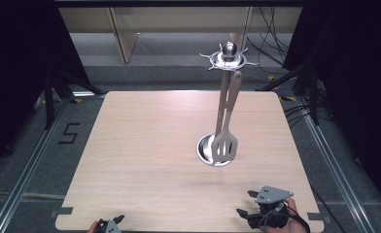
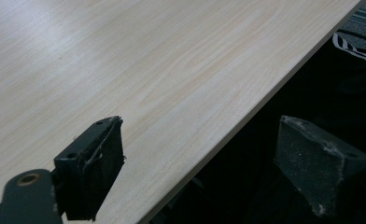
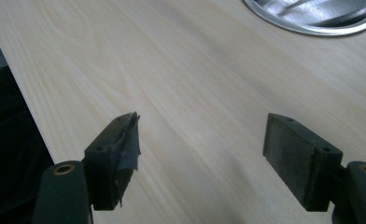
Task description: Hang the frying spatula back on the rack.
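One slotted spatula (image 1: pixel 225 144) hangs from the one utensil stand (image 1: pixel 227 59) mid-tabletop (image 1: pixel 145 145), well apart from the right gripper (image 1: pixel 256 213) and left gripper (image 1: pixel 110 224); both jaws spread, empty.

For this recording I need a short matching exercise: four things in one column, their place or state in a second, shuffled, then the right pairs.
Things
1. slotted turner
2. stand base
3. left hand-held gripper
4. right hand-held gripper

Places or states
A. open, at the table's near right edge
B. hanging from the rack's top ring
C. open, at the table's near left edge
D. round and shiny, resting on the tabletop

Pairs: 1-B, 2-D, 3-C, 4-A
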